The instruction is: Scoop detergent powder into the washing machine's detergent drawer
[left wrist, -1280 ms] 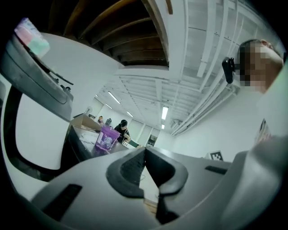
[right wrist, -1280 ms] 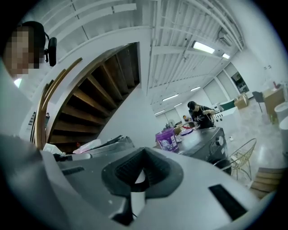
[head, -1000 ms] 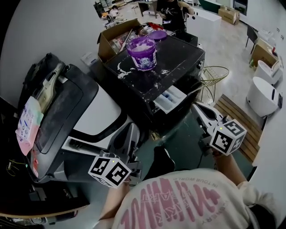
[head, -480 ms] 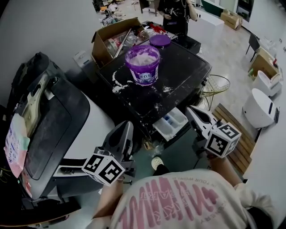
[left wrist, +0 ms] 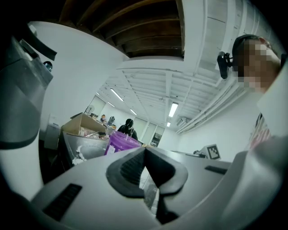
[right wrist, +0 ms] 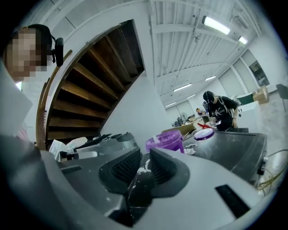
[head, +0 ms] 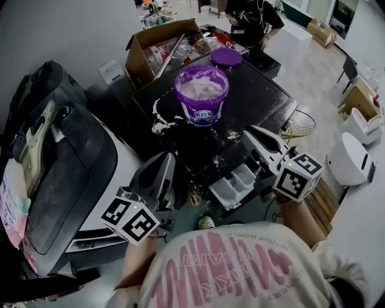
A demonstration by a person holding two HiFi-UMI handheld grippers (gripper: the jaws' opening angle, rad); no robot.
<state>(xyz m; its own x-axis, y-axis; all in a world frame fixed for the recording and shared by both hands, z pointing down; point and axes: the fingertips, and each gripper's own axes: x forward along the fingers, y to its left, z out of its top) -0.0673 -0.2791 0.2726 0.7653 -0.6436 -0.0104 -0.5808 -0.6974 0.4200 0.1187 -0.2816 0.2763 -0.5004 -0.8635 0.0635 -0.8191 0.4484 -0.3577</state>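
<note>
A purple tub of white detergent powder stands open on the black washing machine's top; it also shows as the tub and the tub. Its purple lid lies behind it. The white detergent drawer is pulled out at the machine's front. My right gripper hovers above the drawer at the top's front edge. Its jaws are opening, a narrow gap between powder-dusted pads, nothing gripped. My left gripper points at the machine's left front corner, its pads touching, empty.
Spilled powder streaks the machine top. A cardboard box of items stands behind the machine, and a person in black is further back. A second machine with a dark door is at left. A wire basket and white appliances stand at right.
Both grippers have risen and moved forward toward the black machine. The right one now reaches above the drawer to the top's front edge. The view has closed in on the tub.
</note>
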